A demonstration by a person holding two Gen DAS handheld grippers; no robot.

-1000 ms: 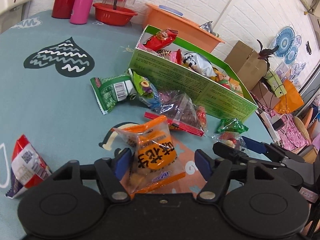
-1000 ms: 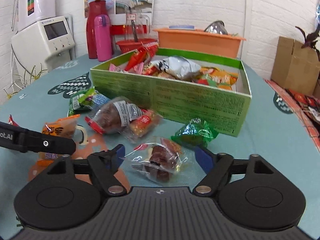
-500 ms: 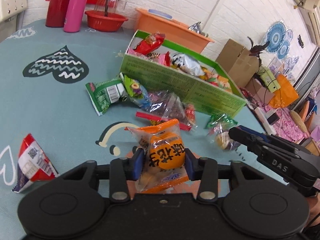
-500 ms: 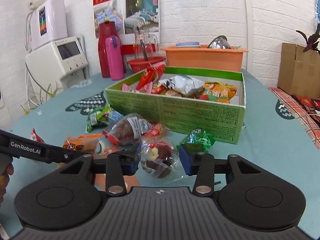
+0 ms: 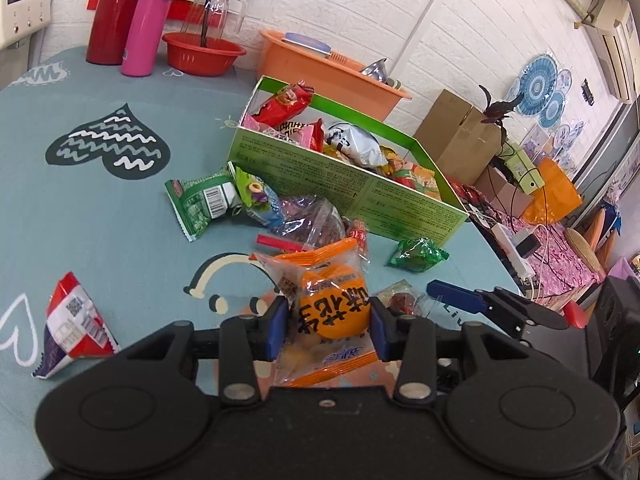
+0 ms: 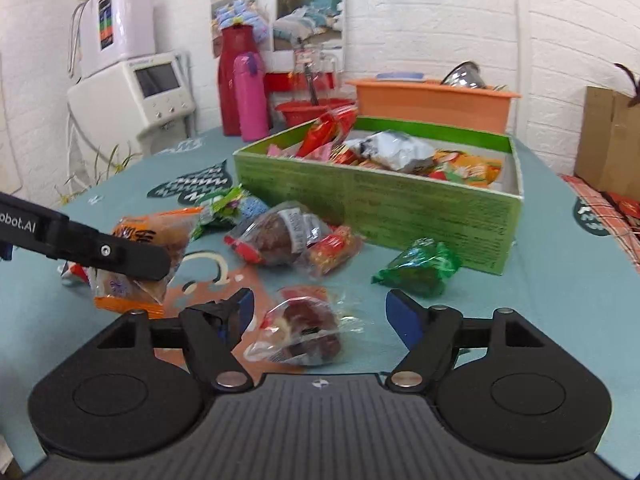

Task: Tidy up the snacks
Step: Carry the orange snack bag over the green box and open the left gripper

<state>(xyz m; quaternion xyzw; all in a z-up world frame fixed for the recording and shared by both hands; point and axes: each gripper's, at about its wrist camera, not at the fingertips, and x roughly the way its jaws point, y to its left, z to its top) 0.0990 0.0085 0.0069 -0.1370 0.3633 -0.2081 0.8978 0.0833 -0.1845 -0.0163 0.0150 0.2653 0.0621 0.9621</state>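
The left gripper is clamping the orange snack packet, its blue pads pressing both sides of the packet. In the right wrist view the same packet is showing at 9 o'clock, partly behind the left gripper's black finger; whether it is lifted off the table cannot be told.

The right gripper is standing with its jaws wide apart, and a clear-wrapped dark red snack is lying between the fingers on the teal tablecloth, touching neither pad as far as can be seen.

The green box is sitting at 12 o'clock of the right wrist view, already holding several packets, among them a red packet leaning on its far left corner and a silver bag near the middle.

Loose items are lying in front of the box: a clear bag of dark snacks at 11 o'clock, a small green wrapped snack at 1 o'clock, just beside the box's near corner, and a green packet at 10 o'clock of the left wrist view. A red and white packet is lying well apart at 9 o'clock of that view.

At the table's far edge a red flask, a pink bottle, a red basin and an orange tub are standing.
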